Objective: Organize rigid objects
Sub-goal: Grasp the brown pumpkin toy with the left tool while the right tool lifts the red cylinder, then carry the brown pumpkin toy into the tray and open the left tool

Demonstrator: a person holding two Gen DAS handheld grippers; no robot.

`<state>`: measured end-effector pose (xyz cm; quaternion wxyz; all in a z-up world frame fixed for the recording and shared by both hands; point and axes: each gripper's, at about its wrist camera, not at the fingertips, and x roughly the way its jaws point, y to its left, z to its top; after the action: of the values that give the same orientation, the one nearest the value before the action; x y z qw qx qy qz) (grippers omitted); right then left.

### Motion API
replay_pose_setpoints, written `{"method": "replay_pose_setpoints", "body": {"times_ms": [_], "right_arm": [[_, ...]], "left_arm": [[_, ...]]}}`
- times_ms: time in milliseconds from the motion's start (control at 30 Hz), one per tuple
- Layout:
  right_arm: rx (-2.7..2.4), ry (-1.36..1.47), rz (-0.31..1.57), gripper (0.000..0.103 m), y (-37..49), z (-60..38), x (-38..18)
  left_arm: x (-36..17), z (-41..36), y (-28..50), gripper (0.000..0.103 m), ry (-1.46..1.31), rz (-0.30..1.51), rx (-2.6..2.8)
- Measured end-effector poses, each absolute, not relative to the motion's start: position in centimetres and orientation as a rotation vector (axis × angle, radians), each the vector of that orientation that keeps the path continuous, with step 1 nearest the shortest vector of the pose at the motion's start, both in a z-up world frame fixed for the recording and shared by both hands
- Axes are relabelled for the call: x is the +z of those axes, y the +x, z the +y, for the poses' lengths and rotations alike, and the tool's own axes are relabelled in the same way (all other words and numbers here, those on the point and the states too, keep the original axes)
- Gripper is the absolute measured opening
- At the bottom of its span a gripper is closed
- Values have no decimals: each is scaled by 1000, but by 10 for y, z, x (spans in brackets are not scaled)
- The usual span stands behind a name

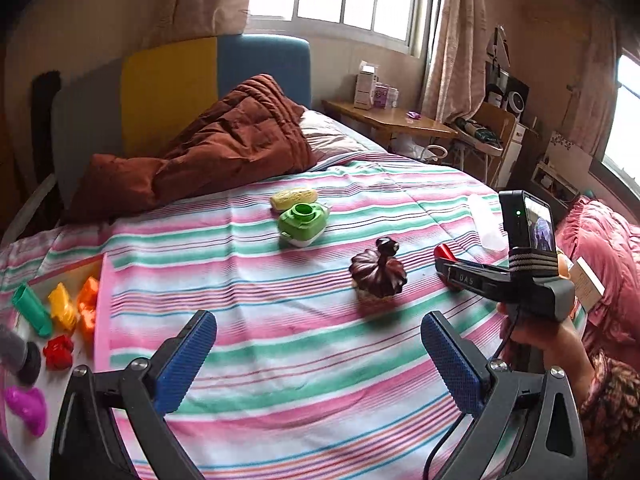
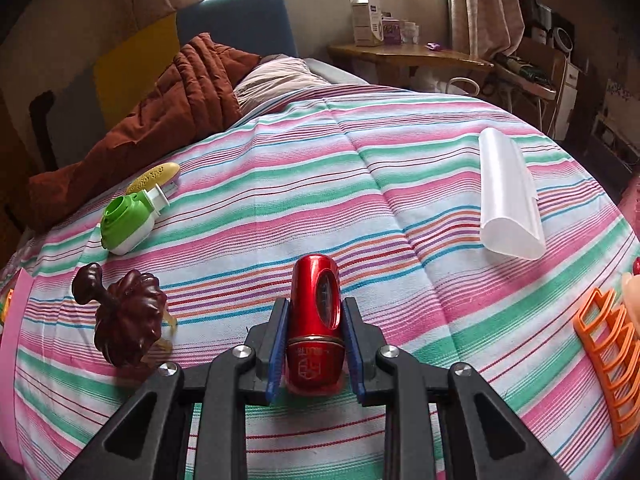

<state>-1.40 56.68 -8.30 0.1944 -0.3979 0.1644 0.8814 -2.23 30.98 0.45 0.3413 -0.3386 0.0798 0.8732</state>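
My right gripper (image 2: 314, 312) is shut on a red metal cylinder (image 2: 316, 320), its blue pads pressed on both sides; in the left wrist view that gripper (image 1: 448, 264) shows at right with the red cylinder tip (image 1: 444, 253) sticking out. My left gripper (image 1: 318, 344) stands open over the striped bed sheet (image 1: 280, 312), nothing between its fingers. Ahead lie a dark brown carved lid (image 1: 378, 274), a green-and-white device (image 1: 303, 224) and a yellow item (image 1: 293, 197). Several coloured plastic pieces (image 1: 64, 312) sit on a white surface at left.
A brown quilt (image 1: 224, 144) is heaped at the headboard. A translucent white plastic sleeve (image 2: 508, 216) lies at right on the sheet, an orange plastic rack (image 2: 608, 360) at the right edge. A wooden desk (image 1: 388, 118) stands beyond the bed.
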Motion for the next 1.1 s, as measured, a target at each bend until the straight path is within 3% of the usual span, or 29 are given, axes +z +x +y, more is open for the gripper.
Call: {"method": "replay_pose_setpoints", "body": {"times_ms": [200,367,667,700,800,1100], "right_arm": [[2464,-1082,441,26,-12,566,-85],[2462,-1074,416,26,-11,563,-86],[2470,-1058,428,26,-10,564,-88],[2468,-1060,427,26,-10,564,-88],[2466,-1058,417,26,-10,563,-89],[2464,-1051,398,26,-10,561,-88]], "left_arm": [[-12,376,-38,103,-881,315,2235],[-31,408,-65,99,-966,263,2203],[-55,437,-86,50,-970,304,2193],[-54,438,-85,39,-952,311,2191],[-53,440,-82,26,-913,327,2162],[-47,409,-76,24,-917,258,2146]]}}
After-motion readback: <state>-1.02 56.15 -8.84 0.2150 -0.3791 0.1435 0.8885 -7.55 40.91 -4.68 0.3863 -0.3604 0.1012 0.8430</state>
